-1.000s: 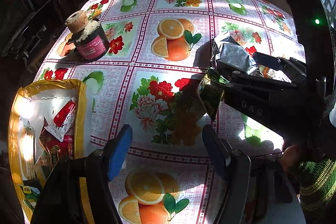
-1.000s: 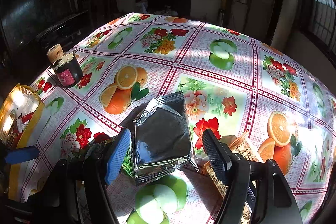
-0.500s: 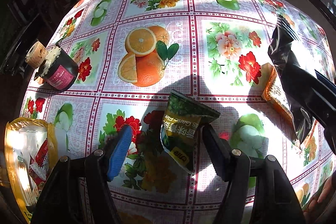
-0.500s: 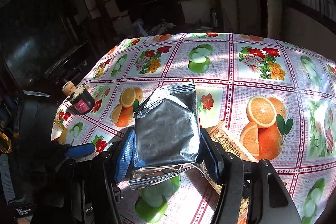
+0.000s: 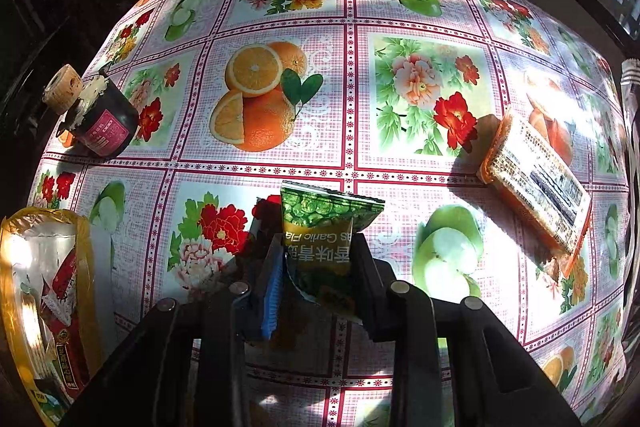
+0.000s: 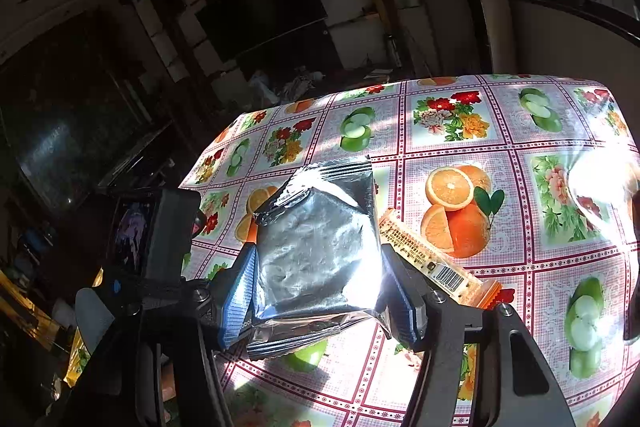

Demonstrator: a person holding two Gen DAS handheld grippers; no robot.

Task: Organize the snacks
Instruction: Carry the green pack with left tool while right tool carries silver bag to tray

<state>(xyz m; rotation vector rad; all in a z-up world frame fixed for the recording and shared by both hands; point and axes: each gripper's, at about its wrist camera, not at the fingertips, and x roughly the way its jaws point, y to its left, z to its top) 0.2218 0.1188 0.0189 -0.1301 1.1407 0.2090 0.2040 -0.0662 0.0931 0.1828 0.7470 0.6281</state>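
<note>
In the left wrist view my left gripper [image 5: 316,267] is shut on a small green snack packet [image 5: 326,227] that stands up between its pads on the fruit-patterned tablecloth [image 5: 360,107]. At the left edge lies an open yellow bag [image 5: 44,291] with red snack packs inside. An orange bar packet [image 5: 536,187] lies on the cloth to the right. In the right wrist view my right gripper [image 6: 316,275] is shut on a silver foil pouch [image 6: 320,247], held above the table. The orange bar packet [image 6: 428,259] shows just behind that pouch.
A dark jar with a pink label [image 5: 102,119] lies tipped at the table's left side, a cork-like roll [image 5: 62,89] next to it. The left gripper's body [image 6: 160,251] fills the left of the right wrist view. Dark furniture and a wall stand beyond the table.
My left gripper has shut on the green packet, which lay between open jaws before. The right gripper closed on the silver pouch and lifted it off the table, rolling as it rose.
</note>
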